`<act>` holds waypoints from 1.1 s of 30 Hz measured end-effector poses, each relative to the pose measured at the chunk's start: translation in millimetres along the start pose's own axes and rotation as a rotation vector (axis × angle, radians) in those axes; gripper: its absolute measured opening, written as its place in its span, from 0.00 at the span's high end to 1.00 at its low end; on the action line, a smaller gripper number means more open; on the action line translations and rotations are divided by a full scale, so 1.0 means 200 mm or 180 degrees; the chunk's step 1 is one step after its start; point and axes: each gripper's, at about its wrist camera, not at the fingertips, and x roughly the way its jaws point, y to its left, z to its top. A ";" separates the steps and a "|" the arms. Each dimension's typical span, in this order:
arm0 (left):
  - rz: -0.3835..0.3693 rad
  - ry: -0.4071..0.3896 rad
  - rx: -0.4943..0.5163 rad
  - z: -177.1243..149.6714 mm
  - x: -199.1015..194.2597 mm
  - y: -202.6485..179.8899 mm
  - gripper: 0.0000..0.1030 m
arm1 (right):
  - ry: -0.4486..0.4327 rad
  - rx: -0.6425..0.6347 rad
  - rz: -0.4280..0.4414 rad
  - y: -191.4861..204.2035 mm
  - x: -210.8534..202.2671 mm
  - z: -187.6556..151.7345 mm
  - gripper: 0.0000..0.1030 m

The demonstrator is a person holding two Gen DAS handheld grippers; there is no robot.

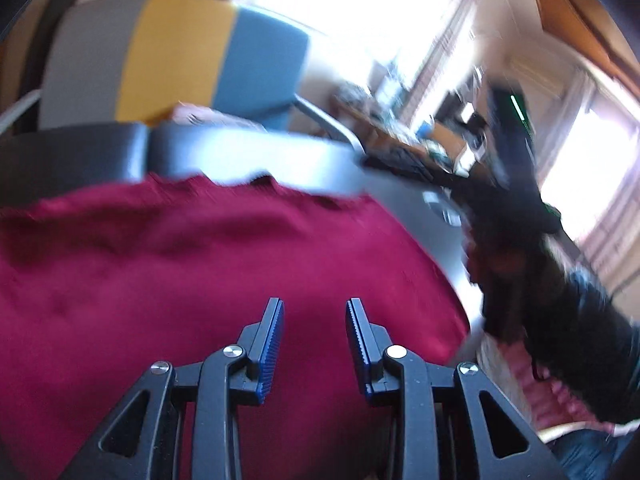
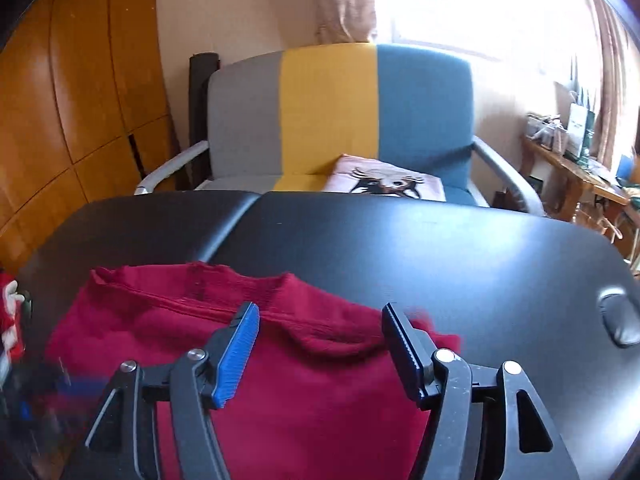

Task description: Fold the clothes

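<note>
A dark red garment (image 1: 192,280) lies folded on the black padded table (image 1: 240,156). In the left wrist view, which is blurred, my left gripper (image 1: 315,305) is open and empty just above the red cloth. In the right wrist view the same garment (image 2: 304,392) lies at the table's near left, its ribbed hem toward the far side. My right gripper (image 2: 320,312) is open wide and empty above the garment's right part. The right gripper and the person's arm (image 1: 520,216) show blurred at the right of the left wrist view.
An armchair (image 2: 332,112) in grey, yellow and blue stands behind the table (image 2: 440,252), with a folded pale printed garment (image 2: 384,182) on its seat. A cluttered wooden desk (image 2: 576,160) stands at right by the bright window. A wooden wardrobe (image 2: 60,100) stands at left.
</note>
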 end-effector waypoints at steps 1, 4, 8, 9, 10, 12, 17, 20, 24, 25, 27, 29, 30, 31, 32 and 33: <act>0.0007 0.0097 0.0036 -0.04 0.04 -0.03 0.70 | -0.0005 0.0003 -0.0051 0.03 0.01 -0.02 0.37; 0.0006 0.0222 0.0042 -0.14 0.11 -0.06 0.69 | 0.0101 0.0209 0.0100 0.03 0.07 -0.04 0.37; -0.0032 0.0122 -0.0108 -0.15 0.11 -0.03 0.69 | 0.0239 -0.0123 0.0113 0.13 0.18 -0.08 0.37; -0.0032 0.0098 -0.0111 -0.17 0.11 -0.03 0.70 | 0.0320 -0.0234 -0.0001 0.13 0.24 -0.10 0.37; 0.0012 0.0076 -0.0063 -0.18 0.11 -0.05 0.71 | 0.0367 -0.0330 -0.0138 0.13 0.28 -0.12 0.37; 0.0133 0.0034 0.0086 -0.21 0.11 -0.09 0.71 | 0.0512 -0.0432 -0.0316 0.09 0.38 -0.20 0.34; 0.0390 -0.0042 0.0358 -0.25 0.12 -0.16 0.71 | 0.0501 -0.0152 -0.0152 -0.01 0.39 -0.22 0.29; 0.0365 -0.0018 0.0244 -0.24 0.09 -0.14 0.71 | 0.0503 -0.0176 -0.0174 -0.01 0.39 -0.22 0.29; 0.0374 -0.0102 0.0014 -0.24 -0.06 -0.10 0.71 | 0.0502 -0.0144 -0.0130 -0.03 0.39 -0.21 0.27; 0.0407 -0.0218 -0.0094 -0.24 -0.14 -0.07 0.71 | 0.0499 -0.0148 -0.0131 -0.03 0.38 -0.21 0.27; 0.0489 -0.0497 -0.0344 -0.22 -0.33 0.02 0.71 | 0.0492 -0.0148 -0.0126 -0.03 0.38 -0.21 0.27; 0.0651 -0.0804 -0.0619 -0.20 -0.51 0.15 0.68 | 0.0490 -0.0139 -0.0114 -0.02 0.37 -0.22 0.27; 0.0724 -0.0912 -0.0727 -0.18 -0.59 0.22 0.68 | 0.0489 -0.0133 -0.0107 -0.02 0.37 -0.22 0.27; 0.0745 -0.0972 -0.0833 -0.17 -0.64 0.29 0.67 | 0.0489 -0.0133 -0.0106 -0.03 0.37 -0.22 0.27; 0.0765 -0.1026 -0.0939 -0.15 -0.69 0.37 0.66 | 0.0489 -0.0133 -0.0105 -0.03 0.37 -0.22 0.27; 0.0767 -0.0995 -0.1060 -0.14 -0.71 0.46 0.66 | 0.0488 -0.0134 -0.0106 -0.03 0.37 -0.22 0.26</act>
